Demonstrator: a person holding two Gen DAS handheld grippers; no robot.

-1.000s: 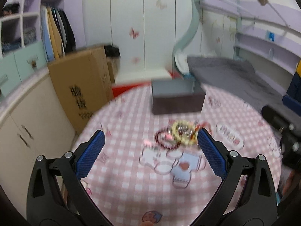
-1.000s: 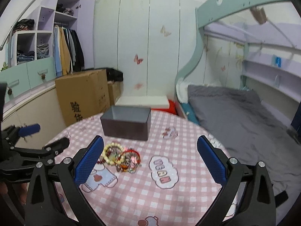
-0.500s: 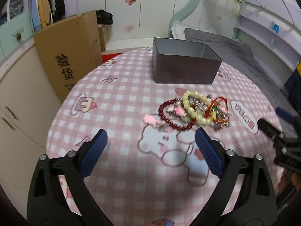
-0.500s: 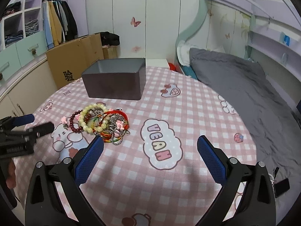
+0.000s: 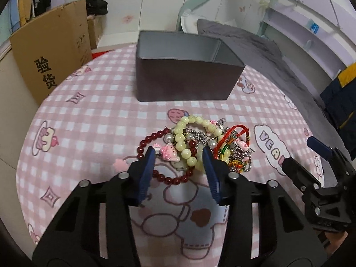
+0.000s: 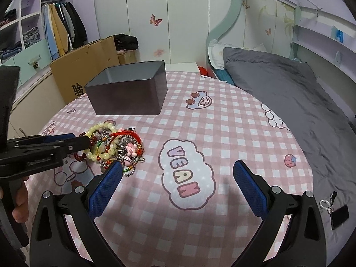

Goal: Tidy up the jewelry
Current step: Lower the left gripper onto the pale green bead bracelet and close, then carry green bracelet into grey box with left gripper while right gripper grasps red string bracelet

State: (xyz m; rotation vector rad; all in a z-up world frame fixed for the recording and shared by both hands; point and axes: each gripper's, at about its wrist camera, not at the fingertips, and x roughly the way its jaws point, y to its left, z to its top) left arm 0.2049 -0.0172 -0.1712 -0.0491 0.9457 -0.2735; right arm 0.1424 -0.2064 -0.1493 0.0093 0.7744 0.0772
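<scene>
A tangled pile of jewelry (image 5: 200, 146) lies mid-table: a dark red bead bracelet (image 5: 169, 179), a pale yellow bead bracelet (image 5: 184, 142), red and multicoloured cords (image 5: 233, 146), silver chains and pink charms. It also shows in the right wrist view (image 6: 115, 144). An open dark grey box (image 5: 187, 82) stands behind it, and shows in the right wrist view too (image 6: 129, 93). My left gripper (image 5: 179, 153) is partly closed, its jaws straddling the pink charm and beads, not shut on them. My right gripper (image 6: 178, 166) is wide open and empty, right of the pile.
The round table has a pink checked cloth (image 6: 222, 133). A cardboard box (image 5: 51, 51) and cabinets stand to the left; a bed with grey bedding (image 6: 289, 84) is to the right. A small black object with a pearl loop (image 6: 336, 211) lies near the right table edge.
My left gripper has moved down and forward onto the pile and its jaws have narrowed around the beads. My right gripper has moved closer to the table, still wide open.
</scene>
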